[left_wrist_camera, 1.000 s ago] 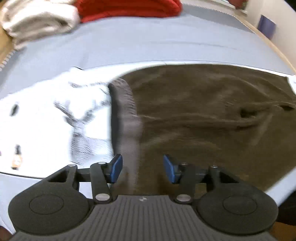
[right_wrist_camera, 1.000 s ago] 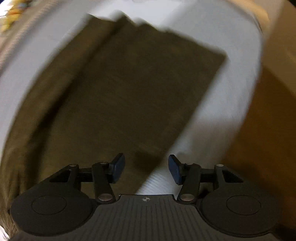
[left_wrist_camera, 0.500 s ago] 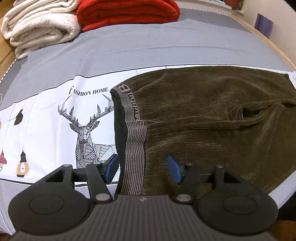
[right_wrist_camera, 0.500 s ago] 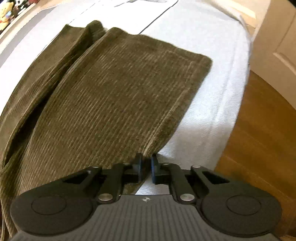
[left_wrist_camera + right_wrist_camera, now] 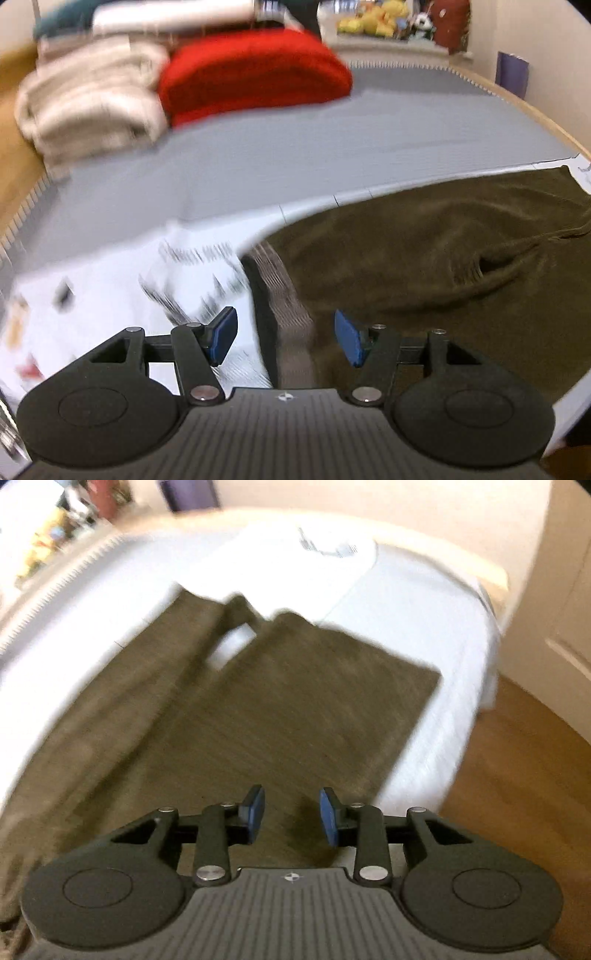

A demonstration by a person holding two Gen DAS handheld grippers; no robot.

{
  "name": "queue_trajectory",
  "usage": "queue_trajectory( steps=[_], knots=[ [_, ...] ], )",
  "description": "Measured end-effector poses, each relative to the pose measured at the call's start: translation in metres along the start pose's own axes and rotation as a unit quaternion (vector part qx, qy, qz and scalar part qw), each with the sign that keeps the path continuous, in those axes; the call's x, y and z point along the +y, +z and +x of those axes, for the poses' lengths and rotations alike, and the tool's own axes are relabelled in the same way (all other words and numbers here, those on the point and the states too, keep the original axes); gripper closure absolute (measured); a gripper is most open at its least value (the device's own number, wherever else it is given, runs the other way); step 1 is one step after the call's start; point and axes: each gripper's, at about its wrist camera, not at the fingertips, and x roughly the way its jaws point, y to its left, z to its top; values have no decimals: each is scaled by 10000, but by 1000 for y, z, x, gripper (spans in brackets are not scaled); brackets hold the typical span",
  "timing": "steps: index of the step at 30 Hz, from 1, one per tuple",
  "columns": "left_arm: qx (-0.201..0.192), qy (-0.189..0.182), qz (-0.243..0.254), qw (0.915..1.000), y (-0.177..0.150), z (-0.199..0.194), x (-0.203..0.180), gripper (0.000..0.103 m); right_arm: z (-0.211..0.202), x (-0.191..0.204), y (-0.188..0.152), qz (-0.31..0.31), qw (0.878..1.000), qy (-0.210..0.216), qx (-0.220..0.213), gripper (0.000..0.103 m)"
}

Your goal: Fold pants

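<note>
The left gripper [image 5: 284, 338] is hovering above the waist end of the pants [image 5: 436, 273], its jaws standing spread wide with nothing between the blue pads [image 5: 225, 334]; the grey waistband [image 5: 284, 295] is running up from 6 o'clock toward 12 o'clock through the gap, though whether the pads are touching the cloth cannot be told from the blurred view; the gripper is pointing forward and slightly downward across the bed [image 5: 295, 166]. The dark olive pants are lying flat on the bed, filling the area from 1 o'clock round to 5 o'clock of the left gripper; a white printed panel [image 5: 110, 295] of the cover is lying at 9 o'clock, just beside the waistband. Far off at 11 o'clock a cream blanket [image 5: 88, 103] and a red blanket [image 5: 255, 74] are sitting folded, touching each other.

The right gripper [image 5: 291, 819] is hanging over the leg end of the pants [image 5: 258, 716], tilted down at the cloth; its jaws are standing apart, holding nothing. The two legs are stretching away toward 12 o'clock, a sliver of pale bed cover [image 5: 424, 635] showing between them at 11 o'clock; the hem [image 5: 410, 734] is lying at 1 o'clock; wooden floor [image 5: 524, 775] is showing at 3 o'clock.
</note>
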Motion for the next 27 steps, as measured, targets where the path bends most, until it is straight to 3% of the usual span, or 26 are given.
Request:
queue_trajectory(
  steps=[2, 3, 4, 5, 6, 7, 8, 9, 10, 11, 12, 15, 19, 22, 24, 27],
  knots=[
    [-245, 396, 82, 9989, 3, -14, 11, 39, -23, 8, 5, -45, 9983, 400, -412, 68],
    [-343, 806, 164, 9960, 3, -19, 17, 39, -31, 15, 9, -44, 9953, 718, -647, 68],
    [-446, 1477, 430, 9871, 1, -24, 21, 39, -44, 21, 11, -67, 9903, 1088, -863, 67],
    [-516, 2262, 960, 9680, -3, -24, 17, 39, -54, 27, 12, -124, 9846, 1400, -1041, 67],
    [-555, 3108, 1729, 9330, -11, -20, 9, 40, -69, 34, 14, -194, 9760, 1766, -1260, 66],
    [-650, 3588, 2333, 9014, -20, -18, 2, 40, -82, 41, 14, -249, 9669, 2086, -1448, 64],
    [-746, 3374, 2259, 9108, -22, -22, 2, 39, -94, 47, 14, -342, 9573, 2365, -1624, 59],
    [-761, 2804, 1818, 9395, -21, -27, 6, 39, -106, 55, 11, -537, 9461, 2606, -1846, 54],
    [-643, 1865, 1120, 9739, -20, -30, 16, 38, -116, 63, 6, -781, 9360, 2739, -2066, 51],
    [-397, 1003, 561, 9926, -20, -27, 24, 38, -122, 70, 1, -1019, 9278, 2811, -2232, 47],
    [-249, 638, 343, 9971, -21, -23, 26, 38, -124, 78, -5, -1291, 9209, 2859, -2316, 45],
    [-99, 216, 210, 9995, -21, -12, 21, 38, -115, 101, -20, -1926, 9142, 2940, -2018, 45],
    [412, -410, -505, 9970, -19, 14, 30, 38, -101, 121, -33, -2323, 9091, 3065, -1603, 45],
    [915, -547, -841, 9907, -21, 45, 35, 37, -106, 124, -58, -2570, 9004, 3167, -1513, 45],
    [1211, -611, -981, 9859, -23, 63, 34, 33, -113, 139, -72, -2824, 9061, 2979, -1026, 45],
    [1625, -594, -849, 9813, -29, 92, 24, 30, -124, 154, -91, -3122, 8887, 3201, -1015, 45]
  ],
)
